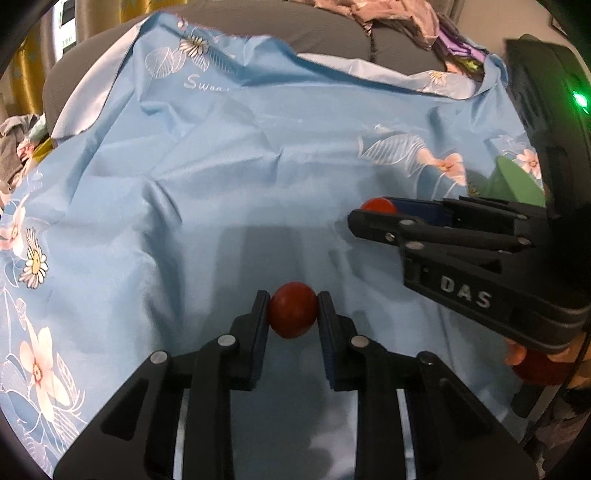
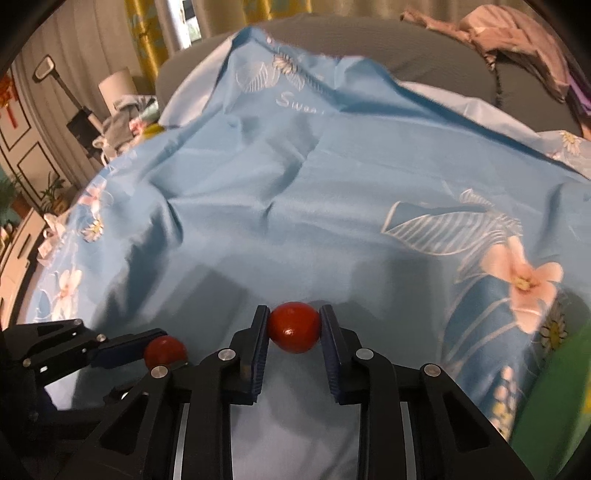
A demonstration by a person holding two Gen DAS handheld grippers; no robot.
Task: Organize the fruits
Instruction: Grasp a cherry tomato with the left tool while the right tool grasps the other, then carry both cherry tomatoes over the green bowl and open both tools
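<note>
- Draped over a grey sofa (image 1: 332,33), a light-blue floral sheet (image 1: 258,155) fills most of both views; it is creased and printed with pink flowers, white daisies and pale leaf outlines.
- Crumpled pink and purple clothes (image 1: 413,18) lie on the sofa at 1 o'clock in the left wrist view.
- Yellow curtains (image 2: 147,29) and a white lamp (image 2: 116,88) stand at 11 o'clock in the right wrist view.
- A green object (image 1: 517,181), blurred, sits at 3 o'clock on the sheet, behind the right gripper; what it is cannot be told.
- The left gripper (image 1: 293,314) has its jaws clamped on a small round red fruit (image 1: 293,310), held just above the sheet.
- The right gripper (image 2: 294,328), reaching in at 3 o'clock in the left wrist view, has its jaws clamped on a second red fruit (image 2: 294,326).
- The two fruits are near each other, not touching.
</note>
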